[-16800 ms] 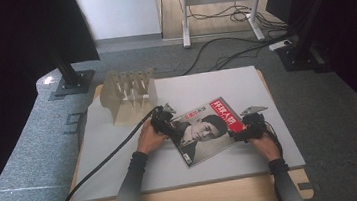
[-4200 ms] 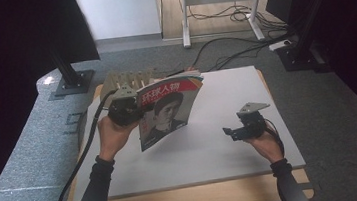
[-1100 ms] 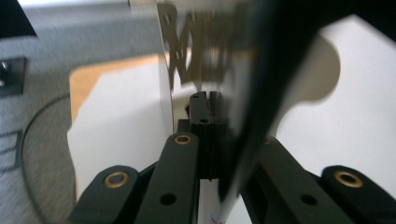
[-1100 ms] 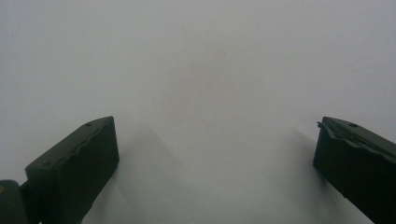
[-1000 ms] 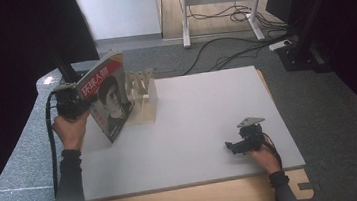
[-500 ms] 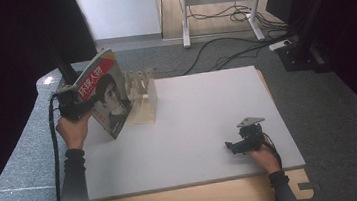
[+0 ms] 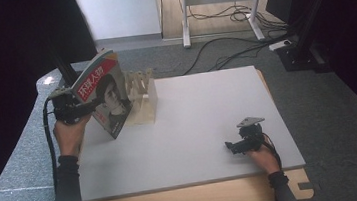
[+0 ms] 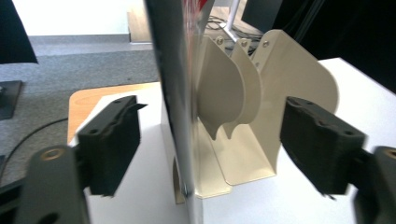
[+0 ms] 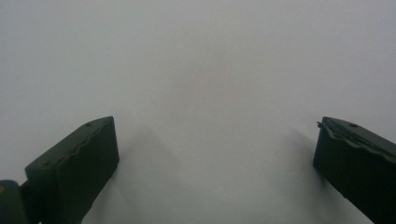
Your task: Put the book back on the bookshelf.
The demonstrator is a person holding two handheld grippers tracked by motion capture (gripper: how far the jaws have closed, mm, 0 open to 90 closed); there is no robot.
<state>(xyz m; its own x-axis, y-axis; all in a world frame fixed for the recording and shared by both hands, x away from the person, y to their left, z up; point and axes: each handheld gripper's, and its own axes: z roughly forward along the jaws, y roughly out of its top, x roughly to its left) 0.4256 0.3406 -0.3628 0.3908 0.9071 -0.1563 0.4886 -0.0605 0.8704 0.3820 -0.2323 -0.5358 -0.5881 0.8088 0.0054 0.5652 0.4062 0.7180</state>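
A magazine (image 7: 108, 95) with a red title band and a portrait cover stands on edge at the table's left, leaning by a cream file rack (image 7: 143, 96). My left gripper (image 7: 89, 106) is at its near edge. In the left gripper view the magazine's edge (image 8: 175, 93) rises between the jaws of the left gripper (image 8: 217, 142). They have just been opening, and both pads stand clear of the pages. The rack's curved dividers (image 8: 261, 107) are just behind. My right gripper (image 7: 231, 146) rests near the table's front right, and its jaws (image 9: 217, 158) are wide apart over bare tabletop.
The white tabletop (image 7: 203, 113) lies on a wooden board with grey carpet around it. A dark stand foot (image 7: 65, 72) sits behind the left hand. Cables and a desk frame (image 7: 222, 5) lie on the floor beyond the table.
The magazine and left hand have shifted only slightly beside the rack. The right gripper has stayed in place.
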